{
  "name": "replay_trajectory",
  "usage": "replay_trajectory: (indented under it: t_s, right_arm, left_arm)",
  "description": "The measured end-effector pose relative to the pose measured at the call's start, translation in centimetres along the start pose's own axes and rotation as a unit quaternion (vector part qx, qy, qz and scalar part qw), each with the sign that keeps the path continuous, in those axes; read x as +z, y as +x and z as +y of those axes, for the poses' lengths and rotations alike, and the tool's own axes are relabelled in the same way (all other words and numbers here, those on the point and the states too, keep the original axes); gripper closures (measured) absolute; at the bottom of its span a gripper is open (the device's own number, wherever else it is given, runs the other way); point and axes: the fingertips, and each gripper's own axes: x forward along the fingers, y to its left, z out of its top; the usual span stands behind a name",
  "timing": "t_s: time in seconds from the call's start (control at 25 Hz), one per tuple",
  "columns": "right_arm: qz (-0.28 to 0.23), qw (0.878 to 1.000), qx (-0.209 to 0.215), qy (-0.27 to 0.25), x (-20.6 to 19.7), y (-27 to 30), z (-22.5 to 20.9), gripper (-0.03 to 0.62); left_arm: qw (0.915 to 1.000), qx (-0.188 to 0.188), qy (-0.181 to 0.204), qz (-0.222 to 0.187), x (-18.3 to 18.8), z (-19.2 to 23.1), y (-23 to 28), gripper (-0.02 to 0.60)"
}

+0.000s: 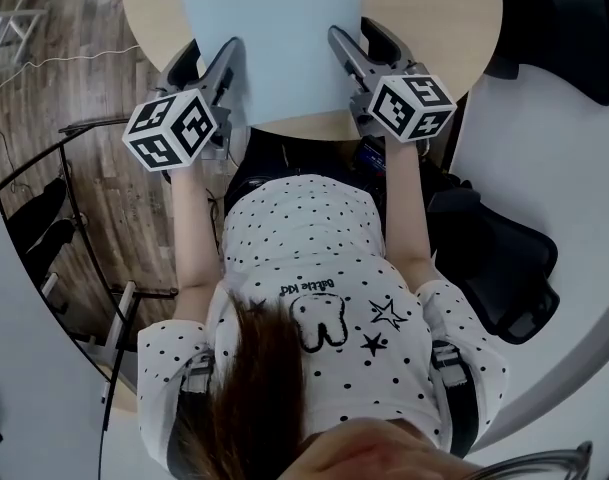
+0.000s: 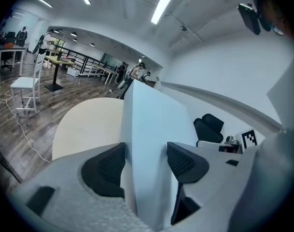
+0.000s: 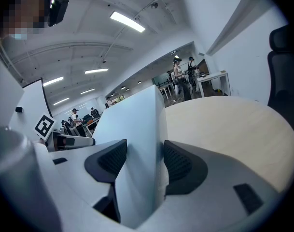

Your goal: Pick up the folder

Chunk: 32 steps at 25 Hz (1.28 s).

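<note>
Left gripper [image 2: 146,162], right gripper [image 3: 143,162] — jaws clamping folder [image 1: 274,38] edges.

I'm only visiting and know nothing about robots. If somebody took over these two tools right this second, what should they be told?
Left hand-held gripper: shut on the folder, at its left edge.
Right hand-held gripper: shut on the folder's right edge.
Folder: light blue, lying flat between the two over the near part of the round table.
Done: both grips are made.
Left: raise it clear. I cannot tell whether it is off the tabletop yet.
</note>
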Motion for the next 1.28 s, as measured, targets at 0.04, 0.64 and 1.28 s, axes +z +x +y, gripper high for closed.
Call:
replay_trajectory:
  t_s: [0.04,0.64,1.28]
  right_arm:
    - [-0.001,1.000,0.000,-0.001,0.2,0.1,0.2,0.359]
    - [-0.042,0.999,-0.007,-0.006,3.0,-1.2,0.5,0.359]
    - [-0.085,0.996,-0.008,-0.033,6.6,-3.4,1.5,0.359]
  left_arm:
    - [1.0000,-0.001,0.000,-0.002,0.3,0.1,-0.1,0.307]
    - [0.9992,-0.012,0.022,-0.031,3.0,-1.7,-0.4,0.307]
    - [0.9961,-0.025,0.045,-0.072,5.9,-4.4,-1.8,0.307]
